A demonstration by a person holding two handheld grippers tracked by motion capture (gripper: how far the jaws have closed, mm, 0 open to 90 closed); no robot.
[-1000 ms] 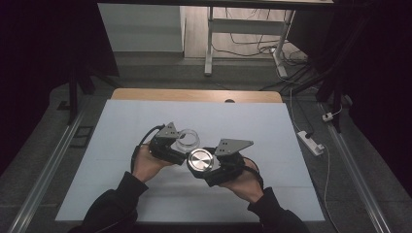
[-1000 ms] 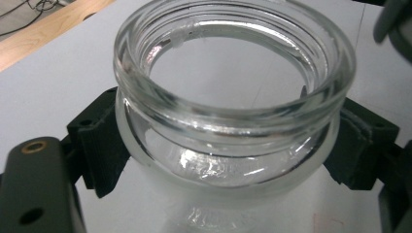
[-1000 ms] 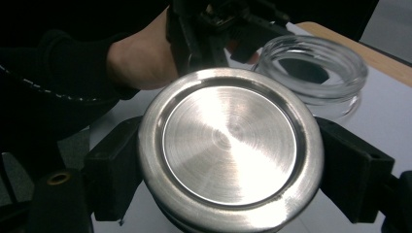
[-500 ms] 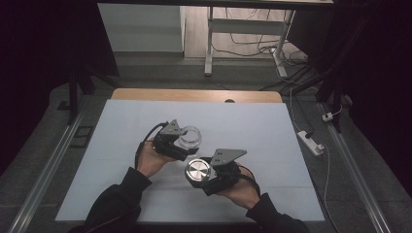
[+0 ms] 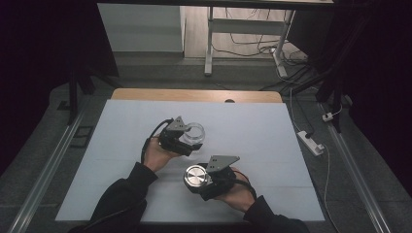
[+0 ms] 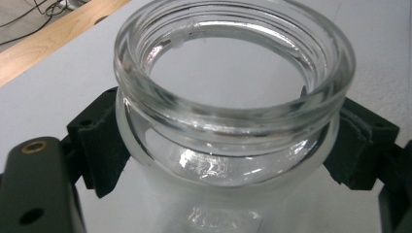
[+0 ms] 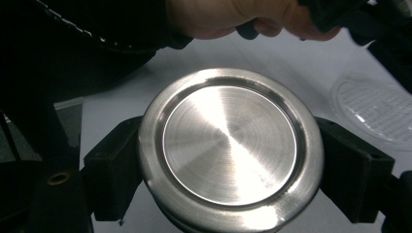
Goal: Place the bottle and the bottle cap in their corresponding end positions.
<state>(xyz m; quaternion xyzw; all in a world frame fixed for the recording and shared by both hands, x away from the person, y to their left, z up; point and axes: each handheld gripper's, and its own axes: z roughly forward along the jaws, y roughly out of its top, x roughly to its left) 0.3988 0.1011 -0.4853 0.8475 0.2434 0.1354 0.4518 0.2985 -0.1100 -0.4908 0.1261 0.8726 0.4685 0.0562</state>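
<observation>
left gripper [image 5: 190, 138] sits a bit left of table centre in the high view, jaws clamped on a clear glass jar [image 5: 194, 132], one pad at 9 o'clock and one at 3 o'clock of the jar body just under the threaded neck. in the left gripper view the jar [image 6: 233, 97] is open-mouthed, nothing visible inside; its base is cut off by the bottom edge, so can't tell if it touches the white table cover [image 5: 262, 126] or hangs just above. glass is hard to read against the white from above.

right gripper [image 5: 198, 177] is at about 5 o'clock from the jar, nearer the person, jaws closed tight on a round brushed-metal lid [image 5: 196, 175], pads at 9 and 3 of its rim. in the right gripper view the lid [image 7: 228, 155] faces flat side up; its underside is hidden. lid and jar are apart. the left hand [image 7: 243, 17] is cropped at 12 o'clock there, a blurred bit of the jar at 2 o'clock.
</observation>
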